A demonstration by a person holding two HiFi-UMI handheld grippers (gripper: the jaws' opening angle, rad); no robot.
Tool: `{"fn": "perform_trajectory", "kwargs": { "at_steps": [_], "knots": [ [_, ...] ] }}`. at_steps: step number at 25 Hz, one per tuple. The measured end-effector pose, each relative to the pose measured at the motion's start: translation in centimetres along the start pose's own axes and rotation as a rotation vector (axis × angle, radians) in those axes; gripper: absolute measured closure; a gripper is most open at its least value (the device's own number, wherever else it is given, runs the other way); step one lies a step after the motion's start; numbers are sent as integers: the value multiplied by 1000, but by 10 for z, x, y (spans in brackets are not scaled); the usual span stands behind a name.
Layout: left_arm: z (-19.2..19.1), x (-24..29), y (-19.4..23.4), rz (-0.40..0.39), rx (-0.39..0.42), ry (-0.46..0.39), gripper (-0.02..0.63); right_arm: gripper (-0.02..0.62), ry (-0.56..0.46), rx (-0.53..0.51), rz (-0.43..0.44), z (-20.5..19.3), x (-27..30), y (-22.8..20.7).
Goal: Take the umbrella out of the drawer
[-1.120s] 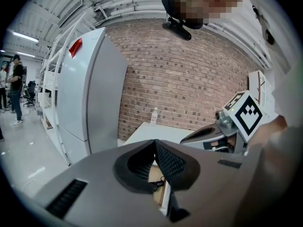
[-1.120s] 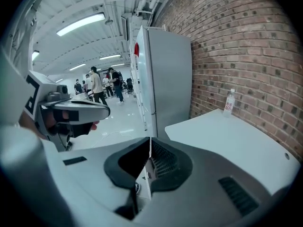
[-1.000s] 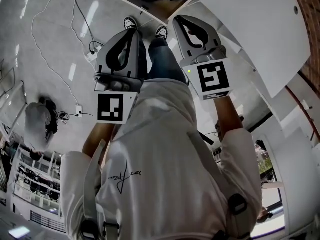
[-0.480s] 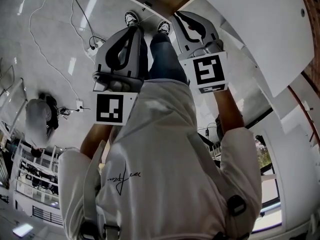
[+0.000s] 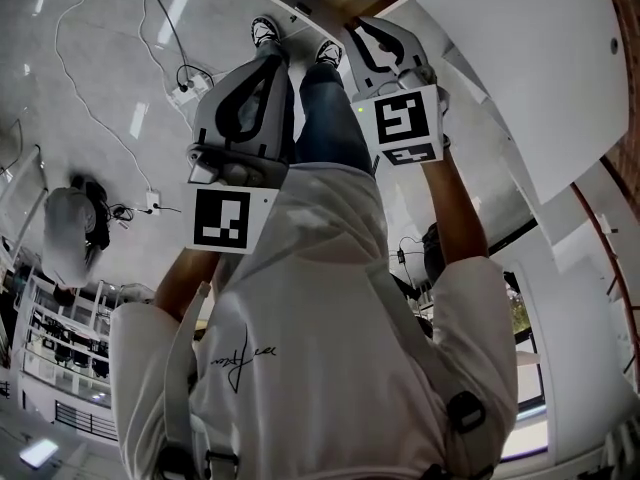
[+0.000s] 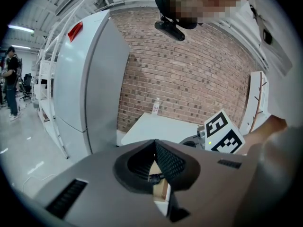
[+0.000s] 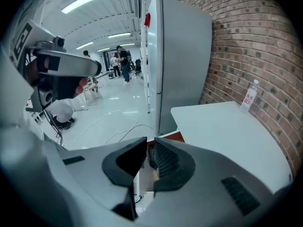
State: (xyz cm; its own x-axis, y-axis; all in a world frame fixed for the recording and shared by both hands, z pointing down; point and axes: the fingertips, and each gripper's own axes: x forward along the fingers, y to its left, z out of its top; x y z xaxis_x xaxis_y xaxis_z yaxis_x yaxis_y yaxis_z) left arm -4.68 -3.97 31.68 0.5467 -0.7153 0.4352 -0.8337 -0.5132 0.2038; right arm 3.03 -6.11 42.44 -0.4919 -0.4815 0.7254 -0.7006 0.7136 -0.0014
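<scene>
The open drawer point(image 5: 292, 6) lies at the top of the head view, just past the person's shoes; its inside is dark and I cannot make out the umbrella. My right gripper point(image 5: 356, 28) points down at the drawer's near edge. In the right gripper view its jaws point(image 7: 150, 142) stand a narrow gap apart, having just been opening, with nothing between them; the drawer's red-brown edge point(image 7: 173, 136) shows beyond. My left gripper point(image 5: 272, 56) hangs lower left, above the person's leg. In the left gripper view its jaw tips point(image 6: 155, 142) touch, with nothing held.
A white table point(image 5: 500, 58) runs along the right, next to the drawer, with a bottle point(image 7: 249, 96) at the brick wall. A tall grey cabinet point(image 7: 182, 56) stands behind. Cables point(image 5: 100, 98) and a power strip point(image 5: 186, 92) lie on the floor at left.
The right gripper has moved up the head view toward the drawer, and its marker cube looks smaller. The left gripper has shifted only slightly the same way.
</scene>
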Motion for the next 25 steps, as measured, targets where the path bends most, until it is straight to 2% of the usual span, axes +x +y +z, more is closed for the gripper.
{"fn": "perform_trajectory", "kwargs": {
  "at_steps": [25],
  "knots": [
    [-35, 17, 35, 5, -41, 68, 603, 509, 212, -130, 29, -61, 101, -9]
  ]
}}
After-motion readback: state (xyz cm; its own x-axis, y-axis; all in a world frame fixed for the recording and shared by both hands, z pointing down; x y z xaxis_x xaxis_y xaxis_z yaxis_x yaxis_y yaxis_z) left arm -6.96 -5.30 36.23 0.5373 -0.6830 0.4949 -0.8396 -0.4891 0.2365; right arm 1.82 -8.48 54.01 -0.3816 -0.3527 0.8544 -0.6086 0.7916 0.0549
